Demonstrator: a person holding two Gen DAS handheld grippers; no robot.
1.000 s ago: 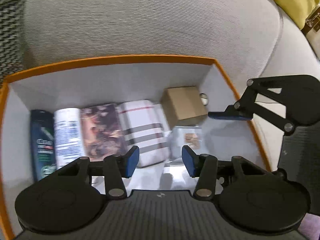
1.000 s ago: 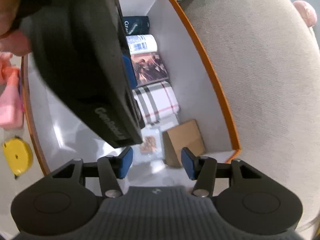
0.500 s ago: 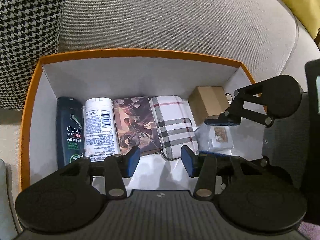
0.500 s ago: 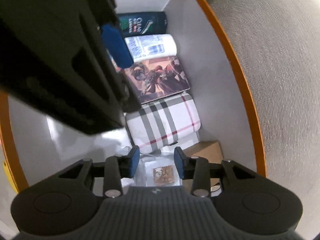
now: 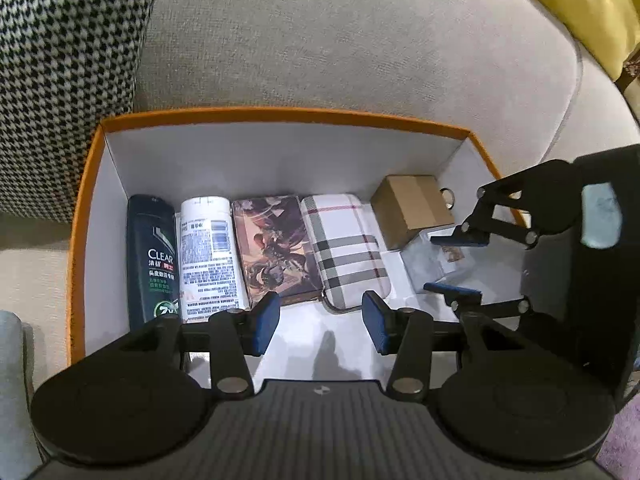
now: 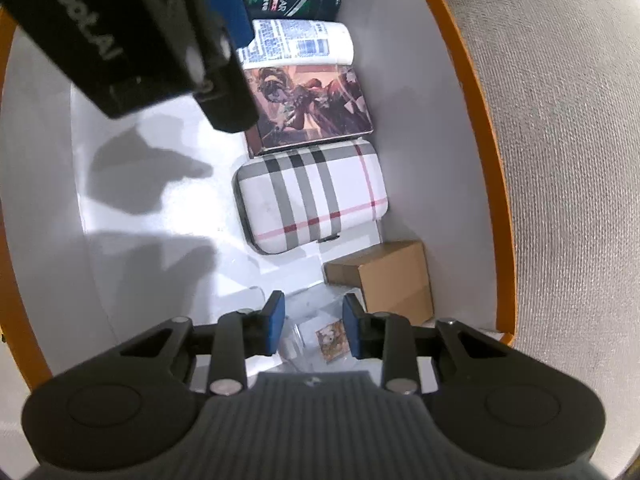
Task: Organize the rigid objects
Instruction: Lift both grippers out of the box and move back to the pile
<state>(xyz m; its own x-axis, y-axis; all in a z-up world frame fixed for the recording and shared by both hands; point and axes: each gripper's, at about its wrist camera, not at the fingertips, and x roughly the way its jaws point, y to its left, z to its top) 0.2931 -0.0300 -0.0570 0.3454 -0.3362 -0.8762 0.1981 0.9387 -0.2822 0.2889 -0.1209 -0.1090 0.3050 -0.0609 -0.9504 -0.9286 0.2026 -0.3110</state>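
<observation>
The right gripper (image 6: 313,325), its jaws just closing around but not visibly pressing a clear plastic case (image 6: 316,334) lying between them beside the cardboard box (image 6: 390,282), faces something light, stiff and slick, best pinched across its flat sides, while the left gripper (image 5: 320,322) hangs spread and empty.

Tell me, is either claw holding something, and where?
The left gripper holds nothing. The right gripper has just been closing around the clear packet, one pad on each side; whether they already pinch it cannot be told.
</observation>
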